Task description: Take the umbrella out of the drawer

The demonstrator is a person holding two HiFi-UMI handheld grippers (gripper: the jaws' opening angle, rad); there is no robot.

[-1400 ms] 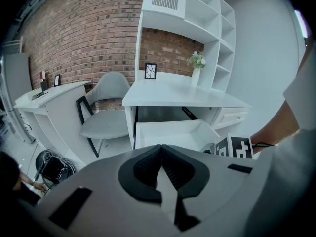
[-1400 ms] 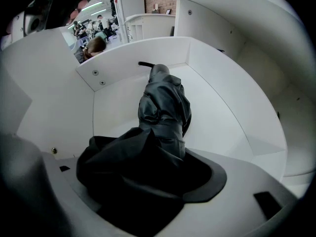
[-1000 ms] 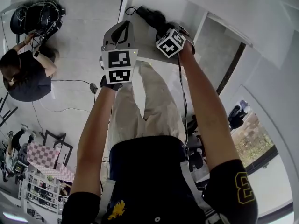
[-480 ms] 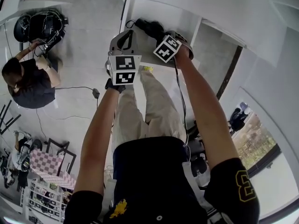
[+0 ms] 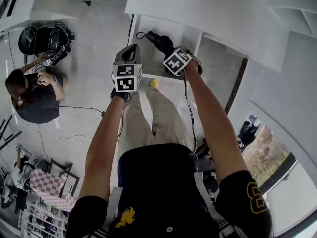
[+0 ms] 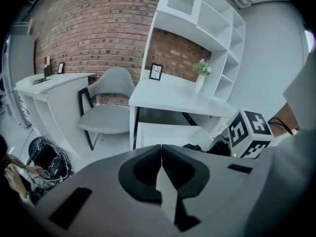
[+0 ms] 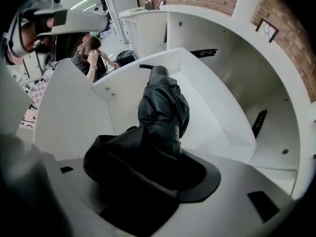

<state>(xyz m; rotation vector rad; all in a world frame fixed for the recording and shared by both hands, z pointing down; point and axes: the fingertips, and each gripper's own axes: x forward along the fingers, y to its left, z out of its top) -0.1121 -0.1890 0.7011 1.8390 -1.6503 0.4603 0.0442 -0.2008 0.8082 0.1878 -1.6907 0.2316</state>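
Umbrella gripped over the open drawer

Clamped in the right gripper by its near end: a black folded umbrella, with both pads pressed on the fabric. Reaching away from the jaws into the open white drawer, with the far end and its strap loop toward a far corner; impossible to tell whether touching the drawer's floor. Standing open beneath the front edge of the white desk, that drawer, with nothing else visible inside. Near the drawer's left front corner: the left gripper, pinched fully together on nothing and aimed toward the desk. Off to the left of the desk, a grey chair. Well apart on the floor, a seated person beside a tangle of cables.
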